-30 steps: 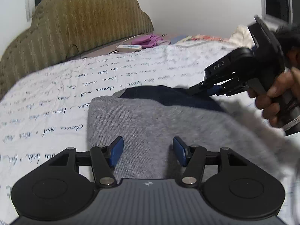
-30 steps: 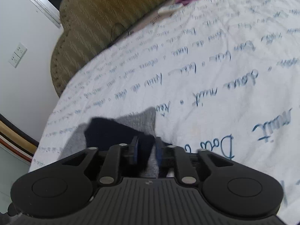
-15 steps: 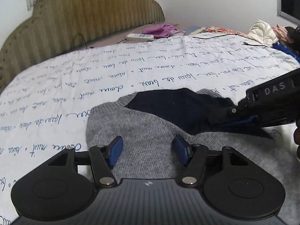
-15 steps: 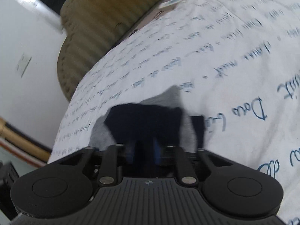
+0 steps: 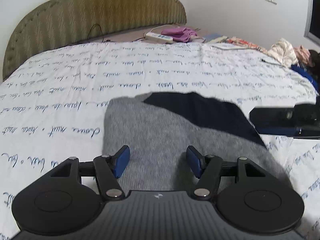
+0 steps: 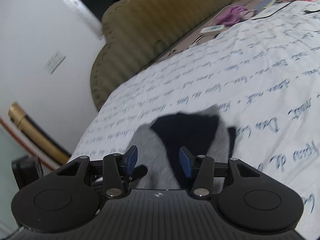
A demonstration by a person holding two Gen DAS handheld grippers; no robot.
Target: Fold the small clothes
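A small grey knit garment [image 5: 158, 132] with a dark navy part [image 5: 202, 110] lies on the white bed sheet [image 5: 80, 84]. My left gripper [image 5: 158, 161] is open just above its near grey edge, holding nothing. The right gripper shows in the left wrist view [image 5: 284, 122] at the far right, beside the navy part. In the right wrist view my right gripper [image 6: 158, 161] is open over the grey cloth [image 6: 154, 154], with the navy part [image 6: 186, 128] just ahead. Neither gripper holds cloth.
A padded olive headboard [image 5: 96, 16] stands behind the bed. A white remote [image 5: 159, 37] and a purple cloth [image 5: 180, 33] lie near it. Clothes are piled at the far right [image 5: 284, 52]. A black cable [image 6: 280, 10] runs across the sheet.
My right gripper was shut on the garment's navy part, carried it over the grey cloth and has opened, letting it go. The left gripper stayed open in place.
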